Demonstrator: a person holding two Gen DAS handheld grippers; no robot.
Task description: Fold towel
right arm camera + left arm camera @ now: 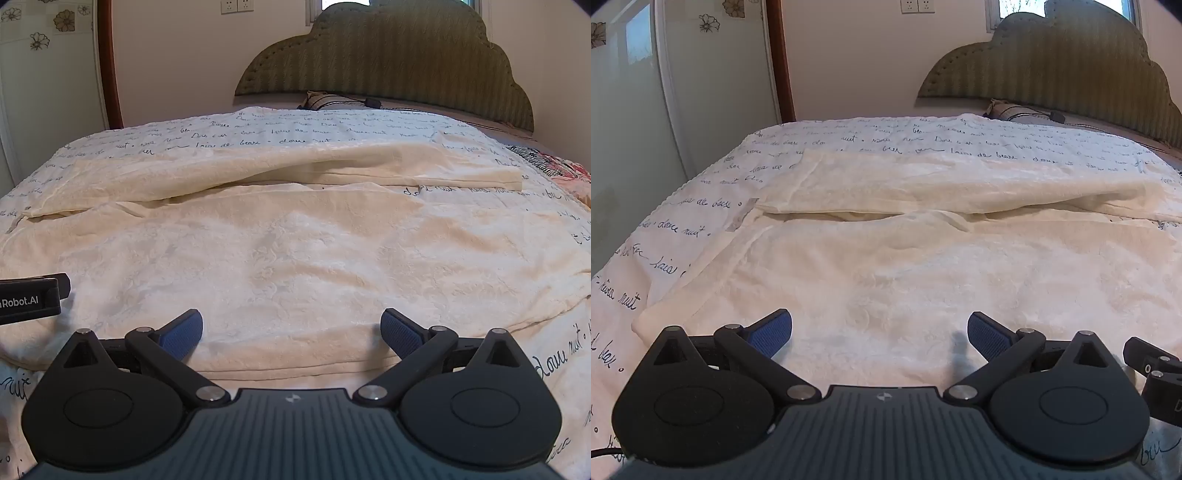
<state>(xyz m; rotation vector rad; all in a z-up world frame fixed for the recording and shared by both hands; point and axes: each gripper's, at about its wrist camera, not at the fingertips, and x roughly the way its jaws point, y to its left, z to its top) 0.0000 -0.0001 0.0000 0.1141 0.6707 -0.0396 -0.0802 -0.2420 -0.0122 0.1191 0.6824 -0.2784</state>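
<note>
A large cream towel lies spread on the bed, its far strip folded back toward me into a long flap. In the right wrist view the same towel fills the middle, with the folded flap across the back. My left gripper hovers open just over the towel's near edge, nothing between its blue pads. My right gripper is open too, over the near hem, with nothing held. Each gripper's body shows at the edge of the other's view.
The bed wears a white cover printed with dark handwriting. A green padded headboard and a striped pillow stand at the far end. A glass wardrobe door is to the left, a patterned quilt to the right.
</note>
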